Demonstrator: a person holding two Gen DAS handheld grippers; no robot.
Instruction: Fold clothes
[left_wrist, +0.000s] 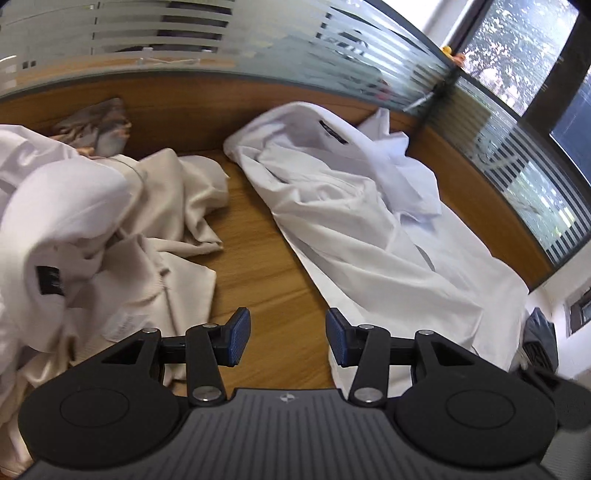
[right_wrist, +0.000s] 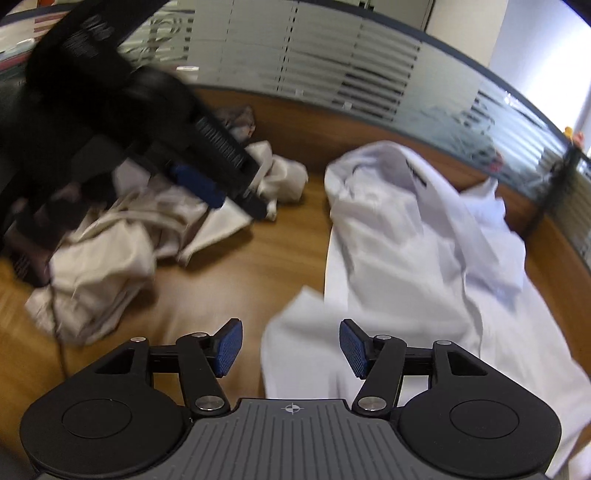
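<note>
White shirt (left_wrist: 354, 221), sprawled lengthwise on the wooden worktop (left_wrist: 258, 266), collar with dark label toward the striped glass partition (left_wrist: 258, 44), hem toward the cameras, one sleeve bunched at the far side. Thin woven cloth by the look: light, limp, likely to slide on the smooth wood and sag between two holds. Best taken at a firm edge, judging from this: shoulder seam and hem corner, or the near loose flap (right_wrist: 295, 325) lying just ahead of the right claw (right_wrist: 291, 345).

Left claw (left_wrist: 288, 336) spread, nothing between the blue pads, over bare wood between shirt and pile. Right claw likewise spread and empty, over the shirt's near edge.

Count, as far as readable: one shirt laid out; one heap (left_wrist: 110, 229) to the left holding at least a second white shirt with a dark label and a cream garment; one grey patterned piece (left_wrist: 96, 125) behind it. Exact number in the heap not clear. Two claws.
</note>
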